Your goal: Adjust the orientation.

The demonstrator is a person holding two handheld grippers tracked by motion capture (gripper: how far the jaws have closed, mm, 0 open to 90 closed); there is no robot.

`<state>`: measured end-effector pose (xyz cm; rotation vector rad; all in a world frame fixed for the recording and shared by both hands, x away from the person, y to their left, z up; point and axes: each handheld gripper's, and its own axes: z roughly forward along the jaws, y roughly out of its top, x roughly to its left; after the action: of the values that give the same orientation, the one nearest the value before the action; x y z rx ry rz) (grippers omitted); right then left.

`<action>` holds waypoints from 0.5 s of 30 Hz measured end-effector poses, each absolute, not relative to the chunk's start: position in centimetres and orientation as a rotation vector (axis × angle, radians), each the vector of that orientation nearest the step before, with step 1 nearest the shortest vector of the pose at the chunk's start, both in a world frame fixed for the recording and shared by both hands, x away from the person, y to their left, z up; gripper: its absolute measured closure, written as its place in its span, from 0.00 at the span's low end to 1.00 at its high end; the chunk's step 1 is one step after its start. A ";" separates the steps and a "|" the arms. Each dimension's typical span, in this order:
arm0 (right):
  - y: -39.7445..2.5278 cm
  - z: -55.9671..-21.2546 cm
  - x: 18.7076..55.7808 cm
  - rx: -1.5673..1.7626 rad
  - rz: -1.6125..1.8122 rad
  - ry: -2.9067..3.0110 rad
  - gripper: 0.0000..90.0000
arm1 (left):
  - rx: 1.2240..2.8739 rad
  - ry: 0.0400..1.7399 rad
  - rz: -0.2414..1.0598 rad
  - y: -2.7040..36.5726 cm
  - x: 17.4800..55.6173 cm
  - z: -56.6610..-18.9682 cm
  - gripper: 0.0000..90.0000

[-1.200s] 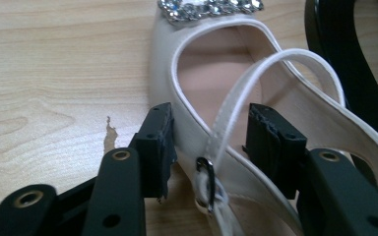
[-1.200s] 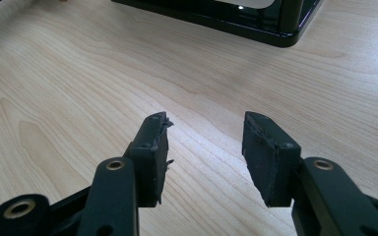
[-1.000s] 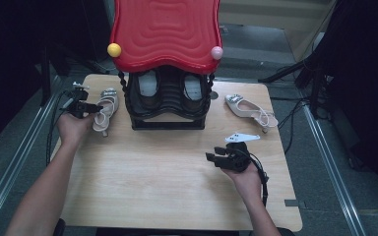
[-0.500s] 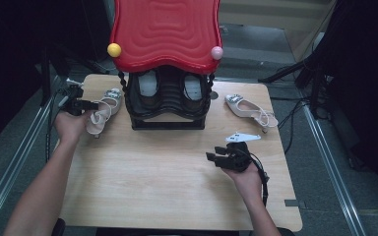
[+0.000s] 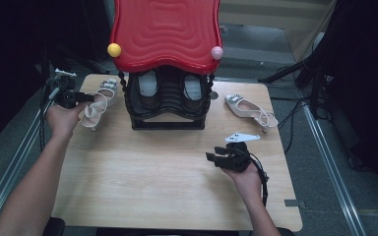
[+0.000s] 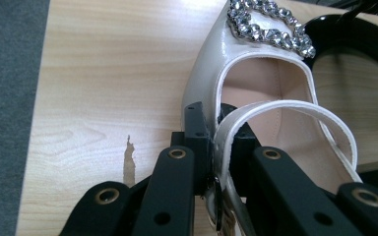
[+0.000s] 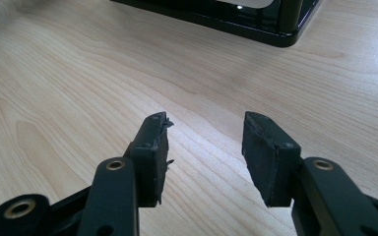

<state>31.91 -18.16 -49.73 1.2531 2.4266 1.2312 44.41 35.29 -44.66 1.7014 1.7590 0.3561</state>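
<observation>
Slingback strap [image 6: 295, 109] of the cream heeled shoe [image 5: 97, 102] is what the left gripper [image 6: 215, 140] pinches, its jaws pressed onto the thin band just behind the jewelled buckle [image 6: 268, 27]; the shoe lies at the far left of the wooden table [image 5: 142, 172], just left of the black shoe rack [image 5: 167, 101], whose red wavy top [image 5: 165, 32] overhangs a pair of shoes on the shelf below; its mate, a second cream shoe [image 5: 251, 110], lies on the right side of the table, near the rack but apart from it; the right gripper [image 7: 204, 147] hovers low over bare wood near the right front, jaws spread and holding nothing.

Risks, as I judge them: the hold is on a narrow, flexible strap and not on the shoe's body, so on a lift the shoe would likely hang, swing and twist, and the glossy band could slide out of the pads; a swinging heel or toe might knock the rack's left post or catch under the low red top when the shoe is brought toward a shelf; a hard pull could also strain the strap at its fastening; the idle right gripper is well apart, so it could not steady the shoe quickly.
</observation>
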 end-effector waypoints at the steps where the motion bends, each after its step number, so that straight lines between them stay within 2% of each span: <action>1: -18.2 -49.7 31.9 1.255 1.231 2.426 0.60 | 1.700 1.752 0.363 35.2 44.4 -44.3 0.94; 15: -18.2 -49.6 31.8 1.255 1.233 2.426 0.60 | 1.697 1.685 0.349 34.5 44.8 -38.1 0.94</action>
<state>31.80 -18.16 -49.63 1.2550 2.4259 1.2330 44.79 34.50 -38.06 1.6971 1.6854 0.3494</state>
